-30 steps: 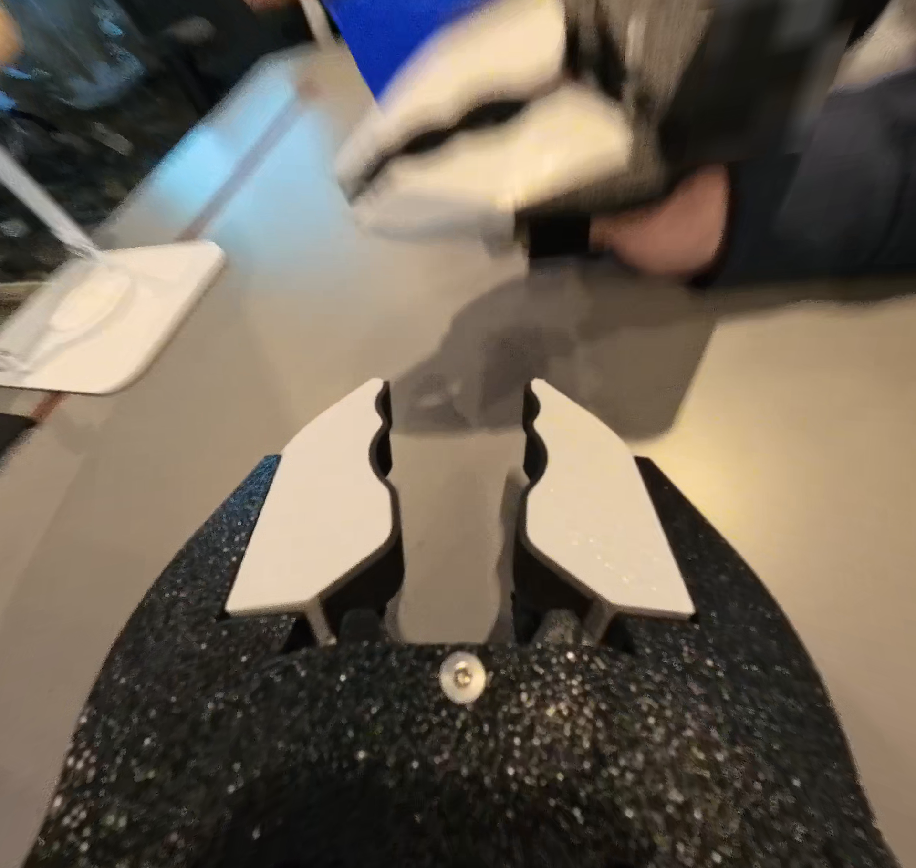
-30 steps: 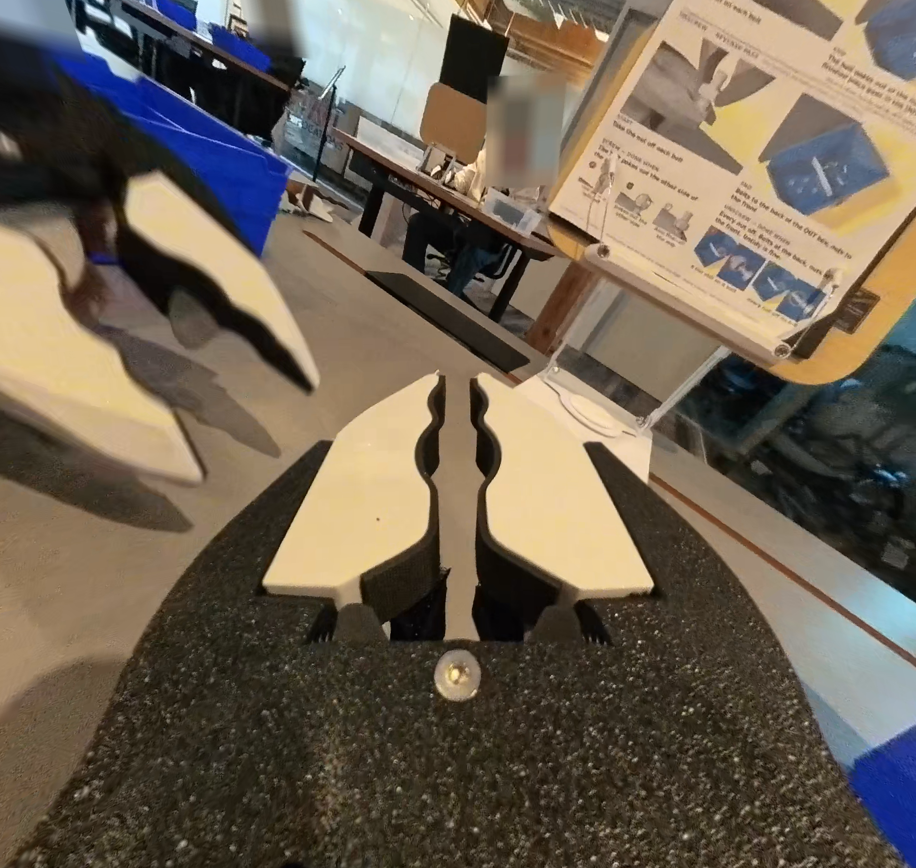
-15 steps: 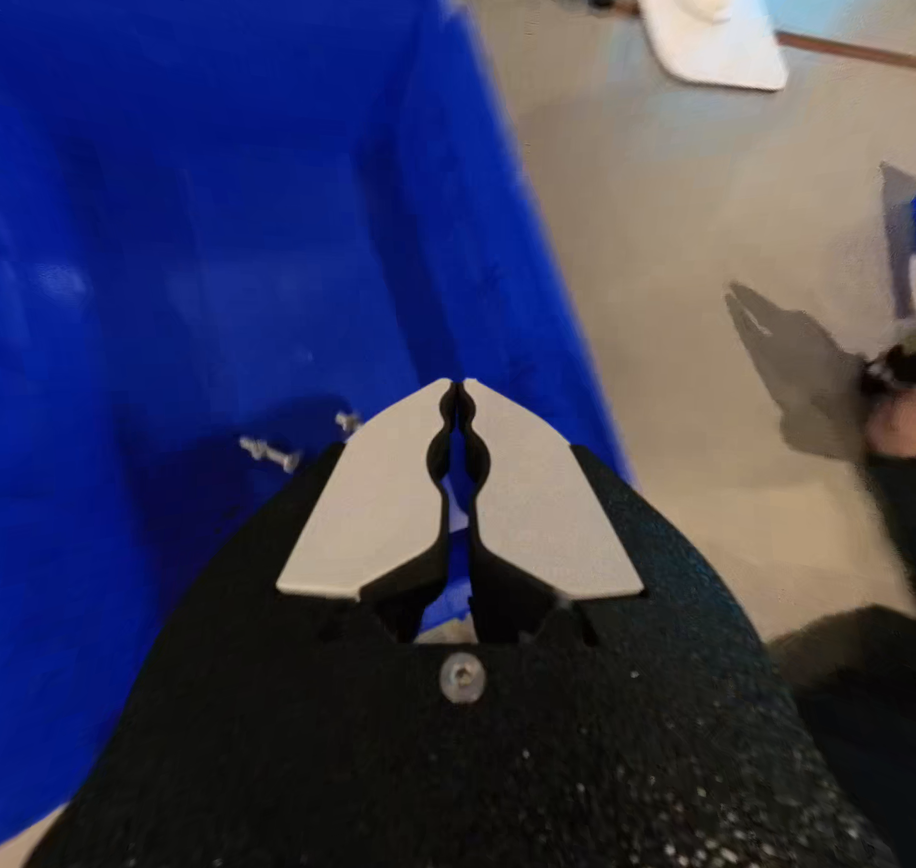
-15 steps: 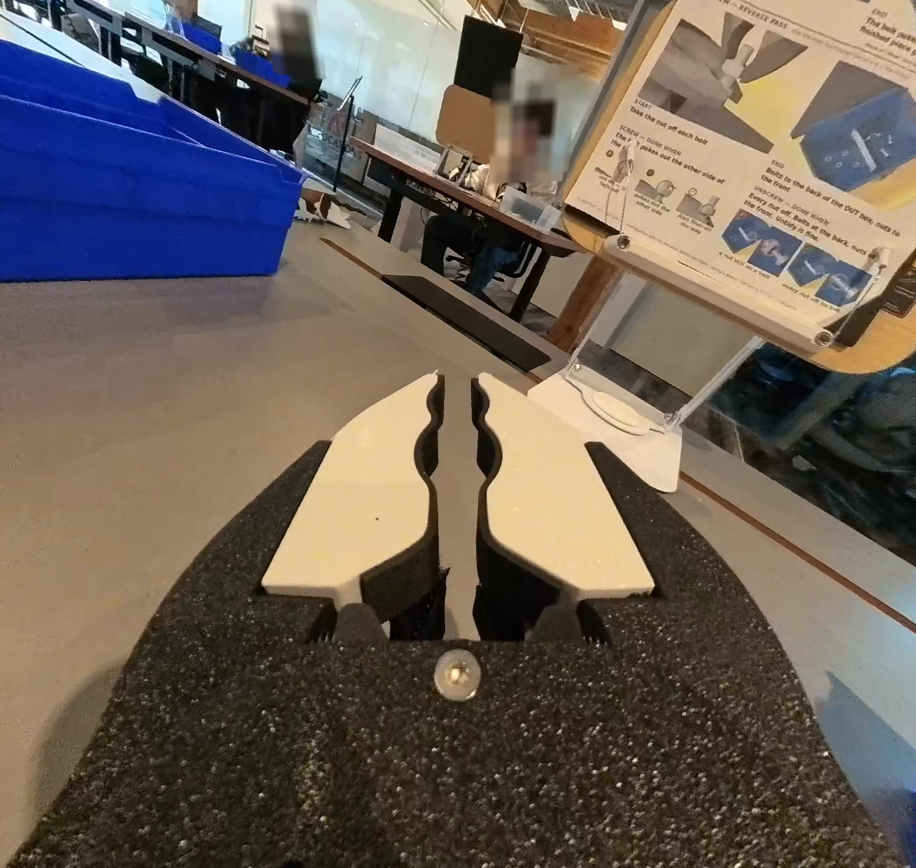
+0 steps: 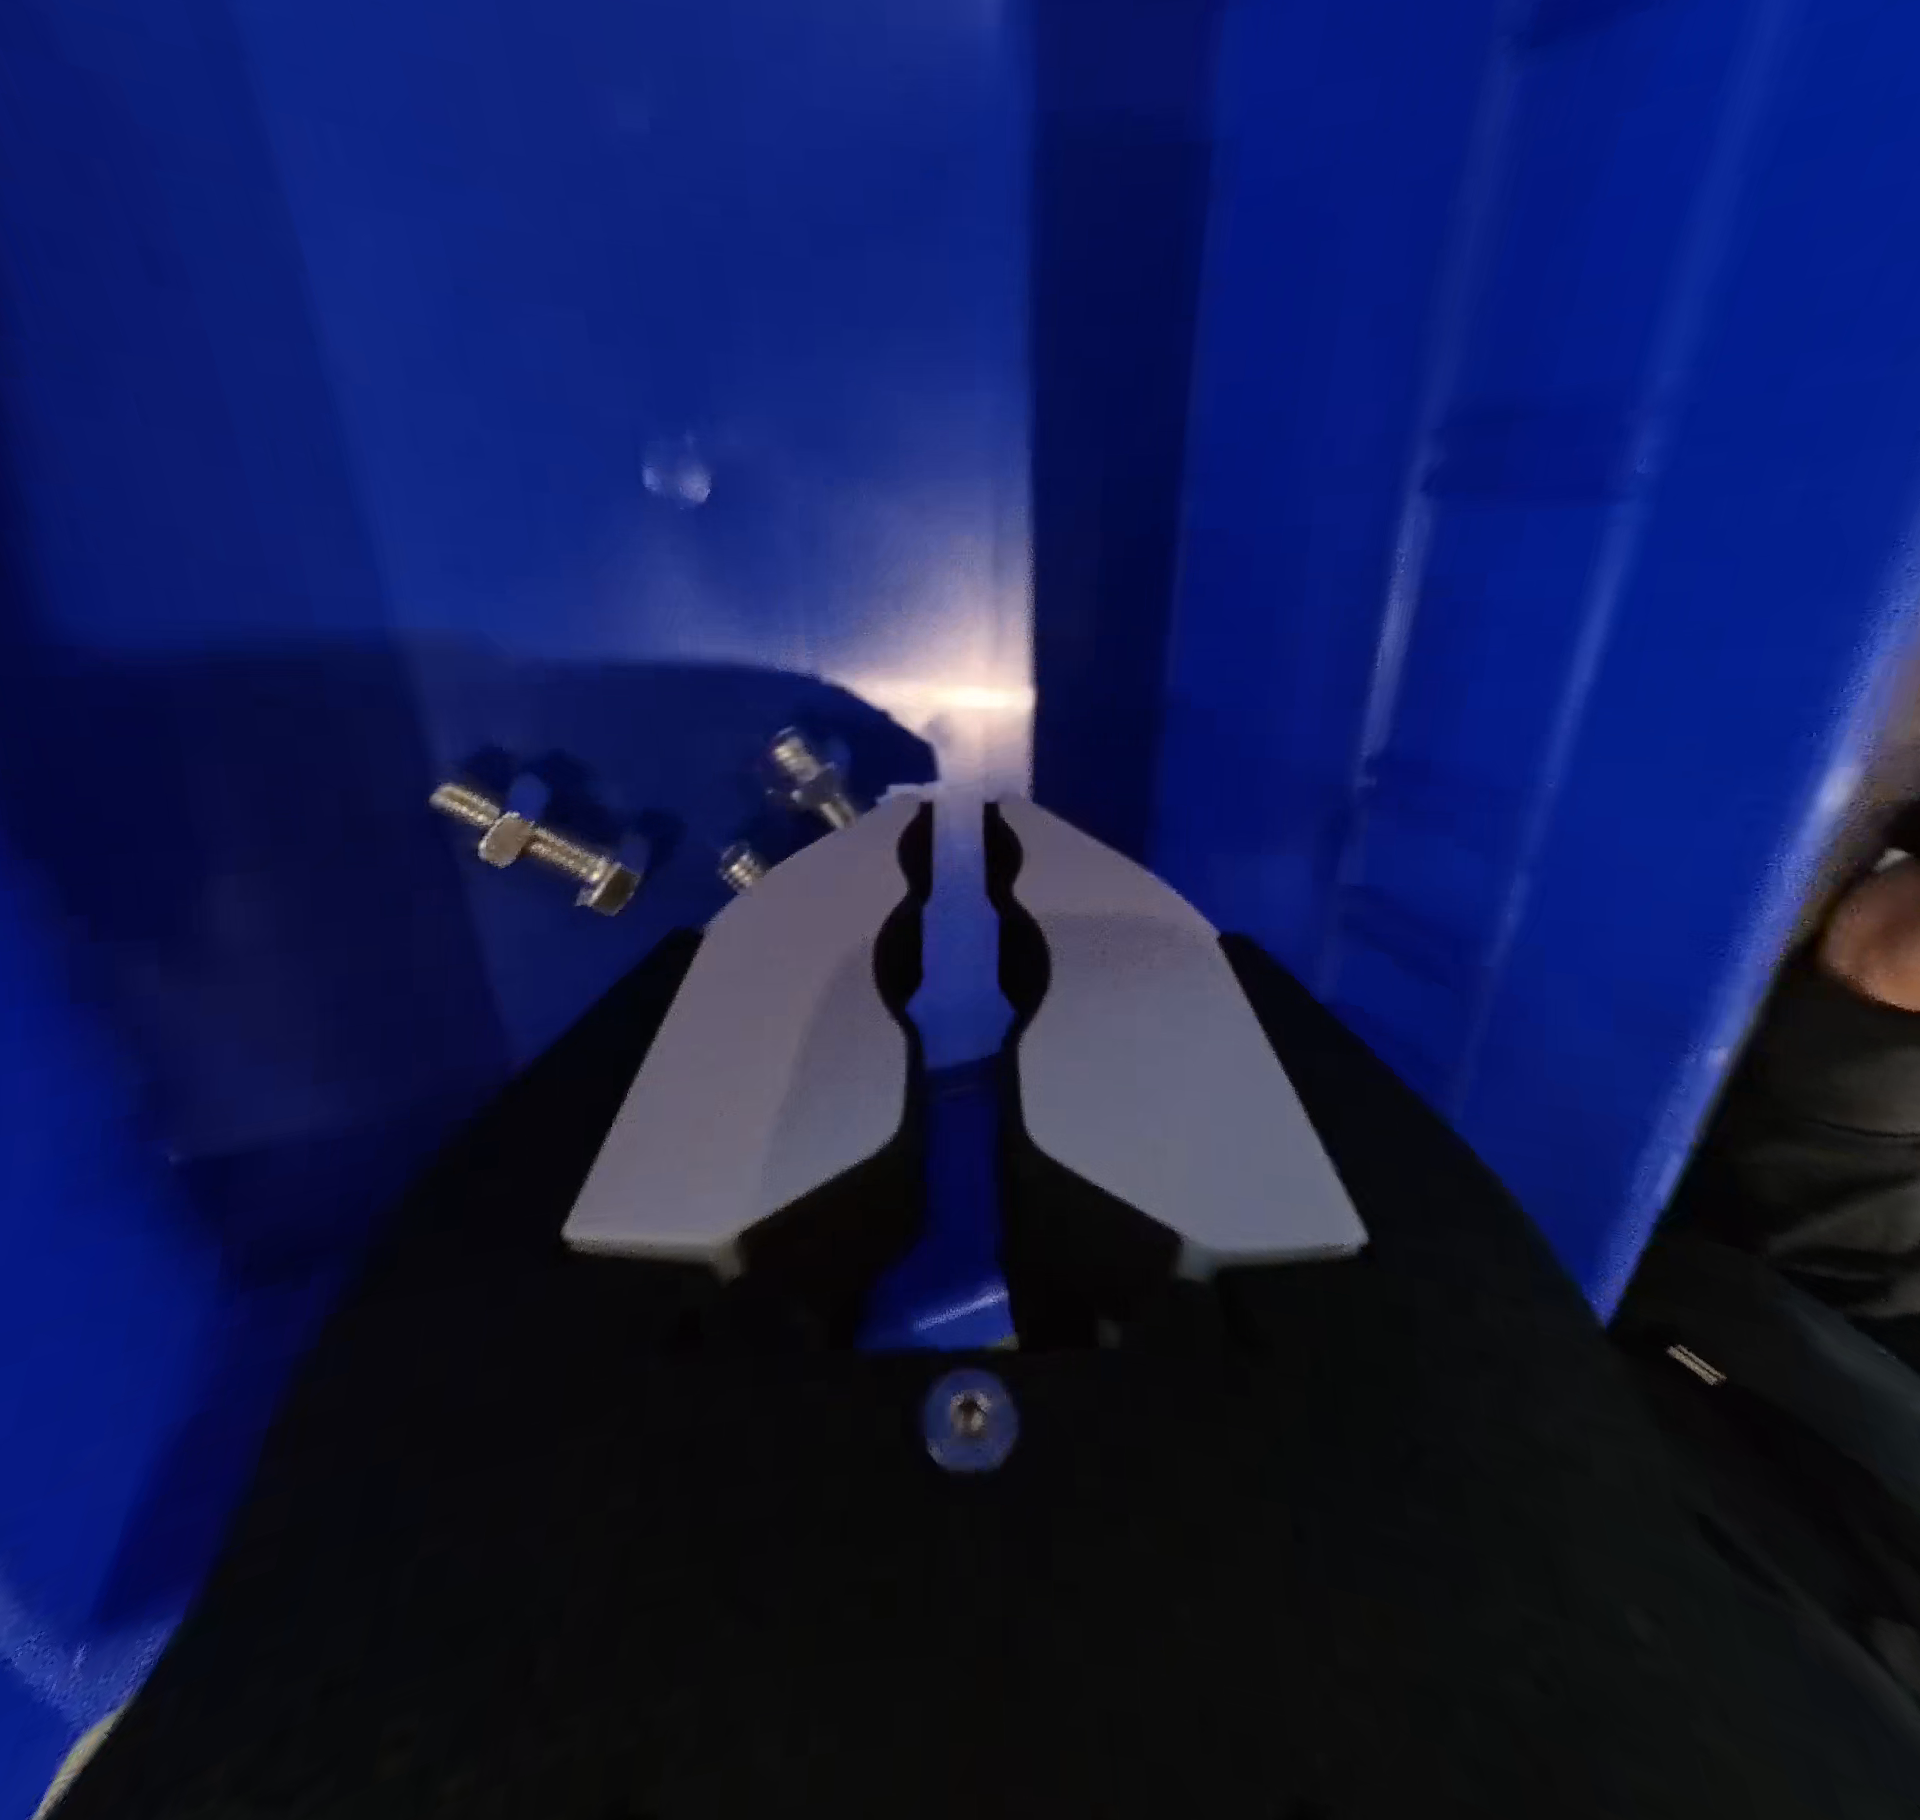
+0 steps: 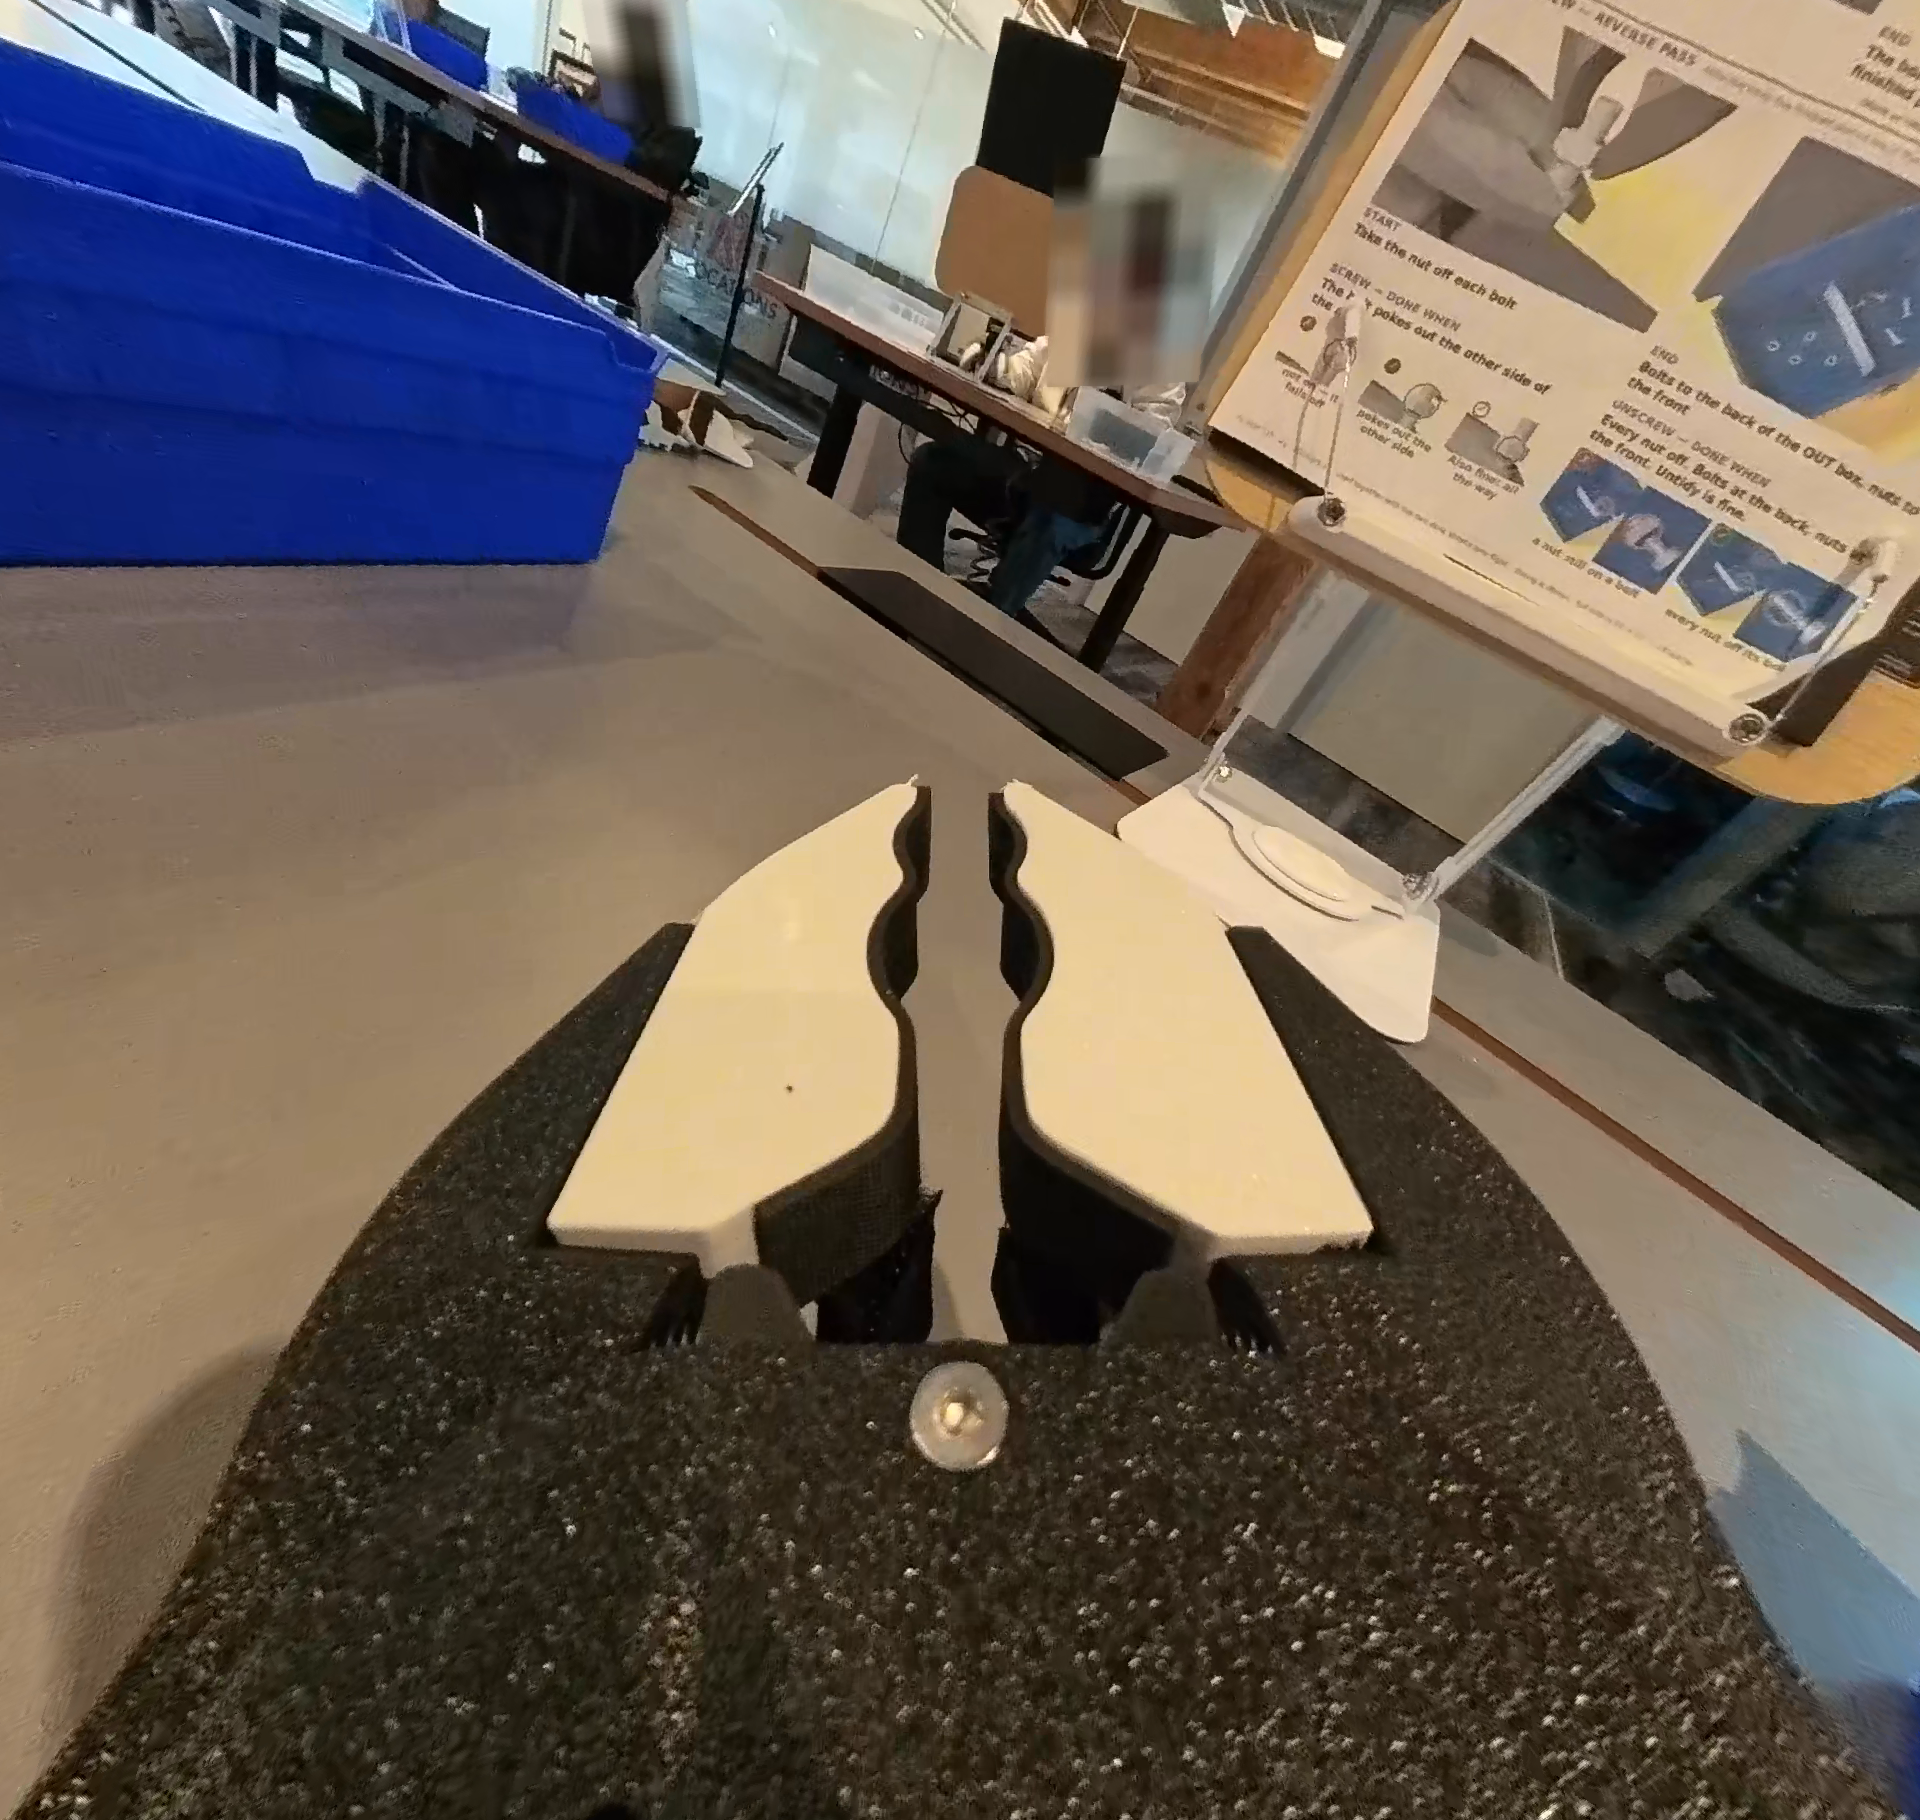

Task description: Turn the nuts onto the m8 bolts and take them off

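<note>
The blue bin (image 5: 623, 316) fills the left wrist view; the same or a like bin stands at 10 o'clock on the grey table (image 6: 312, 835) in the right wrist view. Inside lie three bolts: one bolt with its nut on (image 5: 532, 848) at 9 o'clock of the left gripper (image 5: 961, 809), a second nutted bolt (image 5: 808, 773) and a third bolt's end (image 5: 740, 866) just beside its left fingertip. Judged status: no fastener picked; unscrewing remains. Both the left gripper and the right gripper (image 6: 961, 791) stand slightly spread, holding nothing.
</note>
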Motion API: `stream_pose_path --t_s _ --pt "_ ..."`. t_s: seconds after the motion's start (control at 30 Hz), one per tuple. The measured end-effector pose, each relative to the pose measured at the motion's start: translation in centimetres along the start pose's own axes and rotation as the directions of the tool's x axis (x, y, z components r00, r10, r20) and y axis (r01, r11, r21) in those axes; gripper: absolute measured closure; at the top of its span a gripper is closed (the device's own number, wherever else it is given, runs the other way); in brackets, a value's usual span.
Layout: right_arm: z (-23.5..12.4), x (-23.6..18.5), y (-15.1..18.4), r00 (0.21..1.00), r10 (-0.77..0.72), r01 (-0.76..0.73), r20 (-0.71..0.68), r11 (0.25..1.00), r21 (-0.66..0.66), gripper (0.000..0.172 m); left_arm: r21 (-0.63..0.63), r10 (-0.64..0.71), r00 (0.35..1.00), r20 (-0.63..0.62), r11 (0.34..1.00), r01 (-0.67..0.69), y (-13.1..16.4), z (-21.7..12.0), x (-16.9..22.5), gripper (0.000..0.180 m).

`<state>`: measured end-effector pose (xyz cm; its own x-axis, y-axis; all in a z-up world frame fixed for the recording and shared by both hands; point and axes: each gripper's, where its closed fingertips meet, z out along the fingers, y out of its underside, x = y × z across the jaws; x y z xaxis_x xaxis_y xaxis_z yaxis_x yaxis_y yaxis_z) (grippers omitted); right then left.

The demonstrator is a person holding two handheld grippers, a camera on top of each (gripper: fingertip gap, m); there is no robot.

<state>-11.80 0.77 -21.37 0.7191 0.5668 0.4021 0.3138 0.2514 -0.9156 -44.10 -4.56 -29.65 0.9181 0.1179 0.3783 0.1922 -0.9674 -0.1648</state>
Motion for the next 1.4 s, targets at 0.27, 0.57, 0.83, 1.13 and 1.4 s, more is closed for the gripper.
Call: stream_pose_path --t_s 0.27,0.57,0.83,1.13,1.4 --pt "0.0 -0.5 -0.1 1.000 -0.021 0.021 0.018 1.000 -0.001 0.162 0.058 -0.017 0.998 0.067 0.998 0.013 -0.9 -1.6 -0.3 0.169" --pt "0.0 -0.8 -0.3 0.999 -0.031 0.031 0.026 1.000 0.006 0.162 -0.029 -0.057 0.988 0.141 0.998 0.062 0.1 -0.2 -1.9 0.166" --pt "-0.1 -1.1 -0.7 0.999 -0.032 0.031 0.042 0.999 0.022 0.163 -0.020 0.150 0.954 0.260 0.988 -0.150 -0.5 -0.7 -2.0 0.173" --pt "-1.0 -6.9 -3.3 0.828 0.185 -0.248 0.530 0.967 0.050 0.150 0.400 0.862 0.393 0.320 0.253 -0.881 -1.0 -6.3 19.3 0.174" --pt "-1.3 -9.9 -2.3 0.622 0.399 -0.356 0.674 0.911 -0.211 0.134 0.253 0.938 -0.138 0.319 -0.224 -0.941 4.4 2.8 26.9 0.174"
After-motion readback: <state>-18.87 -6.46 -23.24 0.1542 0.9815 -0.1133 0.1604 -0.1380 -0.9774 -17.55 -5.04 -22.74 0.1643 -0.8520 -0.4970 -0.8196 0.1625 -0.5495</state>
